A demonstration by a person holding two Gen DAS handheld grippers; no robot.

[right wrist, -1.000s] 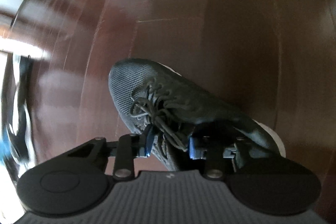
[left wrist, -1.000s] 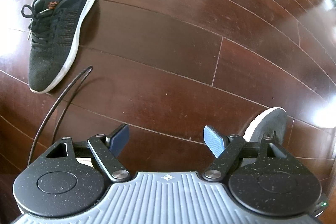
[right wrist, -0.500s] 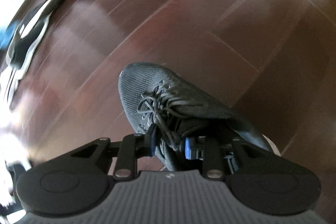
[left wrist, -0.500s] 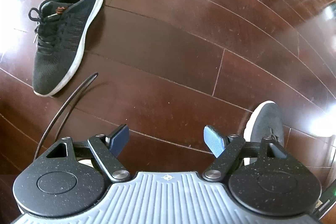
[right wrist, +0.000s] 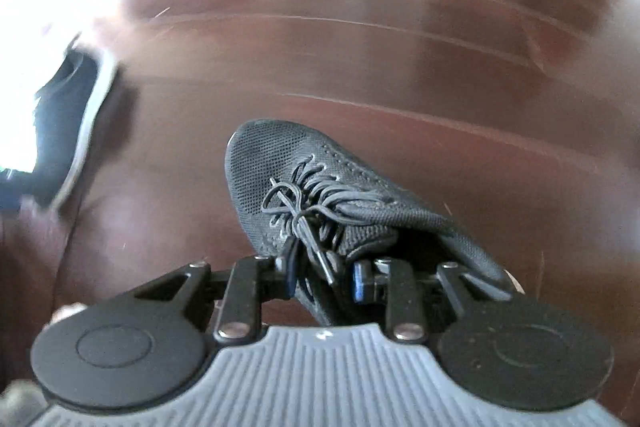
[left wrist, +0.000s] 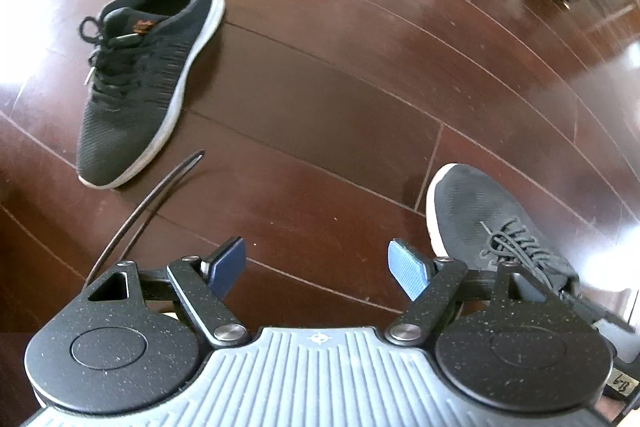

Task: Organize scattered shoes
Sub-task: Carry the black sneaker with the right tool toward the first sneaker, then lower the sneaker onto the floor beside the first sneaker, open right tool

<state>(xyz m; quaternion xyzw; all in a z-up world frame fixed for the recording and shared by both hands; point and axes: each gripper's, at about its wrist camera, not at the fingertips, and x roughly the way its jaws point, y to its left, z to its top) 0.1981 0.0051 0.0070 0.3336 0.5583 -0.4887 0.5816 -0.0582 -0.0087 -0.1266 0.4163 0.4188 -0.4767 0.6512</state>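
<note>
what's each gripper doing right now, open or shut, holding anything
Left gripper: open, holding nothing, above the wooden floor.
Right gripper: jaws shut on the grey shoe.

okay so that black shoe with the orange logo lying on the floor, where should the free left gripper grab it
Probably the heel collar of the black shoe, from above: it stands upright on its sole, its opening is clear, and that rim looks thin enough for the open left gripper.
</note>
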